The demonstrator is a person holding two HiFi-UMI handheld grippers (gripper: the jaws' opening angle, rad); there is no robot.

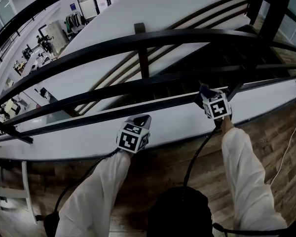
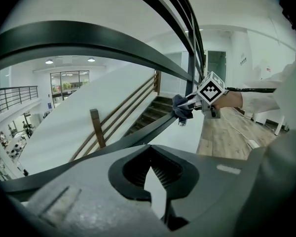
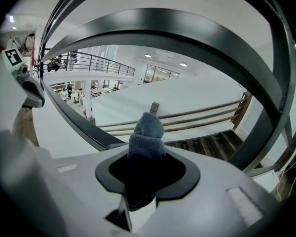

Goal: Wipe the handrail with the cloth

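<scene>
A black railing of several curved bars (image 1: 138,39) runs across the head view. My right gripper (image 1: 203,94) is shut on a dark blue cloth (image 1: 203,89), which rests against a lower bar (image 1: 158,103). In the right gripper view the cloth (image 3: 146,132) sticks up from between the jaws of that gripper (image 3: 144,154). In the left gripper view the cloth (image 2: 181,107) touches the bar (image 2: 138,137). My left gripper (image 1: 144,118) hovers near that same bar, further left. It (image 2: 149,158) is shut, its tips meeting on nothing.
Beyond the railing a white-walled staircase (image 1: 222,58) with wooden rails descends. Behind me lies a wooden floor (image 1: 266,137) with a white cable (image 1: 290,142). A white ledge (image 1: 79,137) runs under the railing. An open hall with equipment (image 1: 49,38) lies below at left.
</scene>
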